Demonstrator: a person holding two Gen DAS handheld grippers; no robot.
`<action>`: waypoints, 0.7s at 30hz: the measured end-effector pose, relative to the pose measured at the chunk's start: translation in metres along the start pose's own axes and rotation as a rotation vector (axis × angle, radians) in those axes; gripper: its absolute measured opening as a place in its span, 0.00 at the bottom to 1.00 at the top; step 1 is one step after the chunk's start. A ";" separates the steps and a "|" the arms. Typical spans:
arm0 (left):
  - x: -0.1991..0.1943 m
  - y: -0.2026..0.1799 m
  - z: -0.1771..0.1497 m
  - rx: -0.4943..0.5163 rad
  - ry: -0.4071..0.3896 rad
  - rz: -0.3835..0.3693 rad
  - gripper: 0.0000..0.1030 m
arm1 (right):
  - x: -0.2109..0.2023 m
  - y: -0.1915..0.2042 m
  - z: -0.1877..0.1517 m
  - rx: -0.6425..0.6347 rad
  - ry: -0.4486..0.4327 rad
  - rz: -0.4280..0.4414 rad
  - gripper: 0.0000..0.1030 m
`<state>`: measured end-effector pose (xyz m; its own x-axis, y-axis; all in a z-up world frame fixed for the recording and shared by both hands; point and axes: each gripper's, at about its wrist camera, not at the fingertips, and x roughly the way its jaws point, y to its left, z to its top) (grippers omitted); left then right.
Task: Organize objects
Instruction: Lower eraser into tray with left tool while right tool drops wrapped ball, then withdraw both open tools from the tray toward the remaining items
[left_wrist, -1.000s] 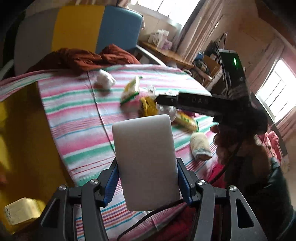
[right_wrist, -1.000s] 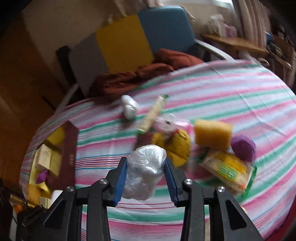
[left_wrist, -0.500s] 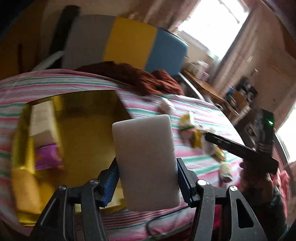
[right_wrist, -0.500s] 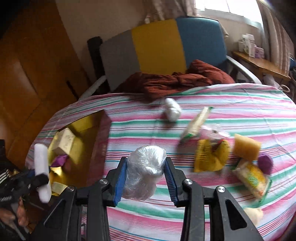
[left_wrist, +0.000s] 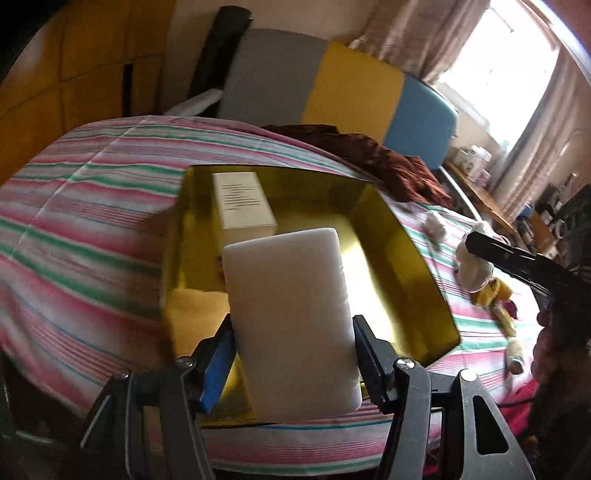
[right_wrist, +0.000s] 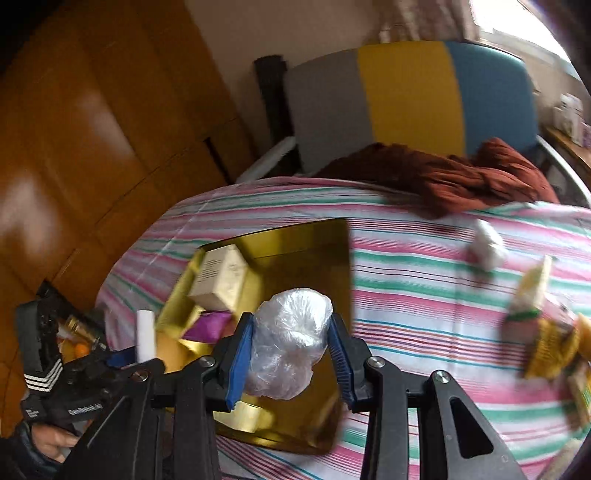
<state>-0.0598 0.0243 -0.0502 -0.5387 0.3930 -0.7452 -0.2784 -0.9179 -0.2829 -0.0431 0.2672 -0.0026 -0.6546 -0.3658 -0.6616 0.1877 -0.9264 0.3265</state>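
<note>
My left gripper (left_wrist: 293, 325) carries an upright white foam block (left_wrist: 288, 317) over the near end of an open gold box (left_wrist: 406, 266). Its jaws are opening, and the block still stands between the pads. My right gripper (right_wrist: 290, 321) is shut on a clear plastic-wrapped bundle (right_wrist: 291, 332) above the gold box (right_wrist: 303, 251). Its jaws are just starting to open, with the pads touching the wrap. In the box lie a cream carton (left_wrist: 243, 199), a purple packet (right_wrist: 210, 325) and a yellow pad (left_wrist: 195, 317). The left wrist view shows the right gripper's black finger (left_wrist: 498, 254) at the right edge.
The striped cloth (left_wrist: 92, 221) covers the table. A red-brown garment (right_wrist: 443, 173) lies at its far edge, before a grey, yellow and blue chair (right_wrist: 406, 92). A white wad (right_wrist: 485, 245) and several packets (right_wrist: 550, 343) lie to the right. Wooden cupboards (right_wrist: 74, 147) stand at the left.
Both grippers have swung left, away from the pile of loose items, and are now over the gold box. Each still carries its object. Both views have rolled.
</note>
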 end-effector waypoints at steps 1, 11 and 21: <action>-0.003 0.005 -0.001 -0.003 -0.007 0.013 0.60 | 0.007 0.009 0.001 -0.011 0.015 0.014 0.42; -0.023 0.006 -0.005 0.069 -0.115 0.188 0.78 | 0.032 0.031 -0.007 -0.025 0.077 0.032 0.55; -0.035 -0.004 -0.003 0.113 -0.179 0.223 0.85 | 0.011 0.027 -0.020 -0.033 0.056 -0.046 0.60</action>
<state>-0.0375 0.0143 -0.0246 -0.7250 0.1950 -0.6606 -0.2189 -0.9746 -0.0474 -0.0305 0.2366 -0.0152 -0.6213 -0.3262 -0.7124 0.1829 -0.9445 0.2730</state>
